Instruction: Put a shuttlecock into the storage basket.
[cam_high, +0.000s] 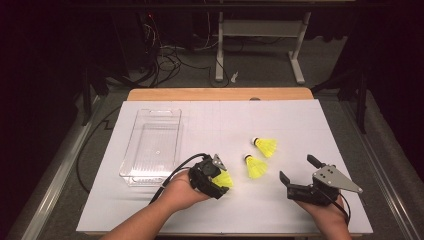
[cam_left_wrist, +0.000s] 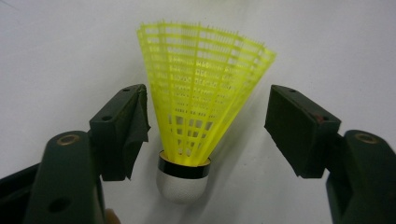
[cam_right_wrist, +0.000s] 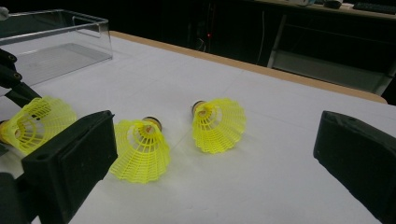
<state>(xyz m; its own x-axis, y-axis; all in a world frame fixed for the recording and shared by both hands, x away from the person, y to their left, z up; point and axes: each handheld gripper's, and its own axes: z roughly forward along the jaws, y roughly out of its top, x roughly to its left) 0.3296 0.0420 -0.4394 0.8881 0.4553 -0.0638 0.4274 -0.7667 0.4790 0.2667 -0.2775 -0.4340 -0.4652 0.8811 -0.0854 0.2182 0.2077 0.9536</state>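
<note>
At the far left sits a clear plastic bin (cam_high: 151, 146) on the white table (cam_high: 300, 210), with nothing in it as far as I can tell. Just right of it the left gripper (cam_high: 220, 180) has a yellow shuttlecock (cam_left_wrist: 198, 93) lying on the table between its jaws. In the left gripper view the silver cork points back toward the hand and the skirt fans away, so the long axis runs straight along the jaws — they straddle the narrow waist but neither pad touches it yet; there is a gap on both sides. A straight squeeze across that waist looks like all the coming move needs.

Further right two more shuttlecocks lie on their sides — a nearer shuttlecock (cam_high: 255, 166) and a farther shuttlecock (cam_high: 266, 146), corks toward the bin side. The right gripper (cam_high: 297, 174), jaws spread wide and holding nothing, is nearer to both.
</note>
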